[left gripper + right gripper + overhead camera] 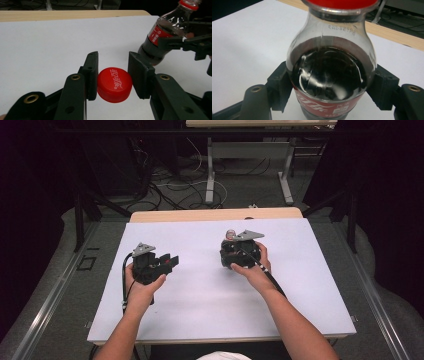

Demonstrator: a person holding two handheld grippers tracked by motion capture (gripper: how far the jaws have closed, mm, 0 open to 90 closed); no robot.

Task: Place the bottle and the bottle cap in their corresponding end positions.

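1. Left claw (113, 75) grips a red cap (114, 84) between its jaws, low over the white bench (200, 290).
2. Right claw (329, 87) clamps the cola bottle (329, 75) at its labelled body, tilted, right of centre.
3. Bottle: part-filled, so moderately heavy; smooth, yielding plastic. Grip the body firmly.
4. Cap: light, rigid, ribbed. Hold by the rim.

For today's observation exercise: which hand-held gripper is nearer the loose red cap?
Left. The left hand-held gripper holds the red cap; the right hand-held gripper grips the bottle beyond.

overhead view, two close jaw-level views
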